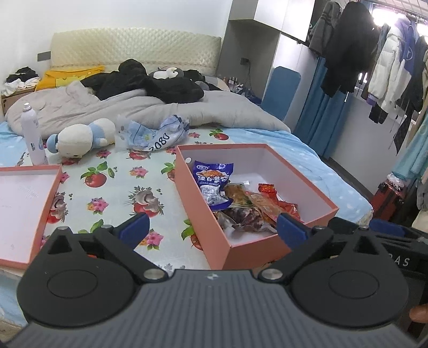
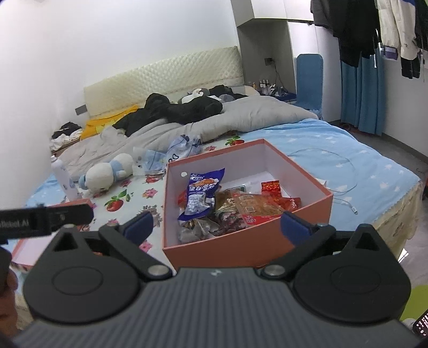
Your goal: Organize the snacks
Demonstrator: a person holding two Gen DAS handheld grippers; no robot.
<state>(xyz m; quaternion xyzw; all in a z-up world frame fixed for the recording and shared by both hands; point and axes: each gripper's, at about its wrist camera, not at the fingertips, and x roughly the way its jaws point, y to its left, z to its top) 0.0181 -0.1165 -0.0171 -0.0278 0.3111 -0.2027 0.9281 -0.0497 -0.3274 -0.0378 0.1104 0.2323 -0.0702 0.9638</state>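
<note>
Both views are evenly and fairly brightly lit by soft daylight. In the left wrist view the light source shows as a blown-out window (image 1: 385,13) at the upper right, glaring white behind the hanging coats (image 1: 353,45), which turn nearly to silhouette. Shadows on the bed (image 1: 112,192) are faint and soft-edged. The white wall (image 2: 120,40) in the right wrist view looks washed and slightly hazy. Fisheye distortion bends straight lines: the wardrobe (image 2: 256,40) leans and the frame corners darken into a vignette. The snack packets (image 2: 230,203) are reasonably sharp; the far headboard is softer, and the picture is slightly grainy.
</note>
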